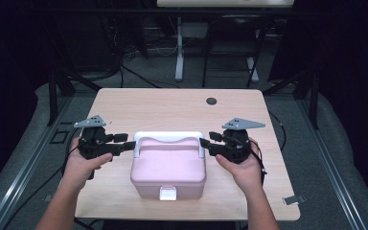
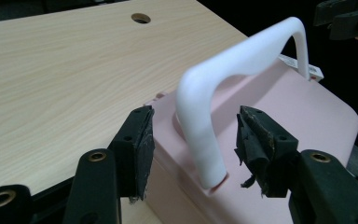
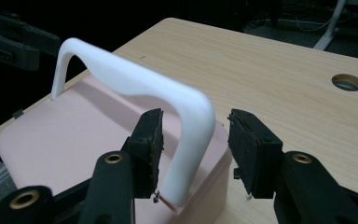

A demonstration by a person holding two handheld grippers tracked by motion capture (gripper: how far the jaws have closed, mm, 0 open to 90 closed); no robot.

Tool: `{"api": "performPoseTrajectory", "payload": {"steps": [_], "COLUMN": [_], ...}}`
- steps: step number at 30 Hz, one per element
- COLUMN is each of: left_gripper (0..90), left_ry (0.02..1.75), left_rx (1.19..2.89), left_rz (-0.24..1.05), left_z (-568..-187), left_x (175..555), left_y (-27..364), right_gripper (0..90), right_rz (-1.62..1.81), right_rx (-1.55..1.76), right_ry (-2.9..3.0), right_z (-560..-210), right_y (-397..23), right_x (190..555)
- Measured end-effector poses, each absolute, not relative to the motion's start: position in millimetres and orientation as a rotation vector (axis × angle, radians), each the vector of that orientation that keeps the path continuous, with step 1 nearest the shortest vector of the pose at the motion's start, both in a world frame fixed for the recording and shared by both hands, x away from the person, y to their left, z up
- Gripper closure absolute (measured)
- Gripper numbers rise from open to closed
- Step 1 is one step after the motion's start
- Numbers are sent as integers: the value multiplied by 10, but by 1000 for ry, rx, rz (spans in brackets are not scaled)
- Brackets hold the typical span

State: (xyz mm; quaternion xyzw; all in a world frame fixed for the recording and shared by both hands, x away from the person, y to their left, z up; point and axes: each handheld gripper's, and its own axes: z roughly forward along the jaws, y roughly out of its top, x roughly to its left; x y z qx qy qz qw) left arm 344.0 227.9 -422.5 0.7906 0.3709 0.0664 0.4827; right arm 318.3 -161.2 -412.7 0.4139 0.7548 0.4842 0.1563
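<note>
On the table (image 1: pixel 182 108), both grippers' fingers (image 2: pixel 137 144) stand apart around the box's (image 1: pixel 168 167) handle (image 1: pixel 168 137), its base hidden

A pink plastic box (image 1: pixel 168 167) with rounded corners sits upright on the table, just below the centre of the high view, near the bottom edge of the tabletop. Its lid is shut and flat on top. A small white latch (image 1: pixel 167 193) hangs at the middle of its front wall, facing the bottom of the frame. A white carry handle (image 1: pixel 168 137), a squared arch with rounded bends, stands raised above the lid, spanning it from left to right along the box's far side, its two legs dropping to the lid's ends.
</note>
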Motion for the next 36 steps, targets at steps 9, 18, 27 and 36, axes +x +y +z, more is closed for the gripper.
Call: {"api": "performPoseTrajectory", "payload": {"steps": [9,18,27,36], "left_gripper": [455,596,701,743], "left_ry": [863,850,824,807], "left_rx": [1977,2025,2008,2024], "left_rz": [125,146,114,100], "left_z": [-4350,-4438,-4442,-4417], "left_x": [3439,3472,3471,3427], "left_y": [2135,2069,2092,2079], "right_gripper": [488,523,697,736], "right_rz": [1419,1393,1371,1384], "right_rx": [1191,1217,1219,1182], "right_ry": [2172,2215,2212,2269], "right_z": [-4277,-4434,-4485,-4452], "right_y": [-1597,-1531,-1525,-1588], "right_x": [3130,3115,3089,3060]}}
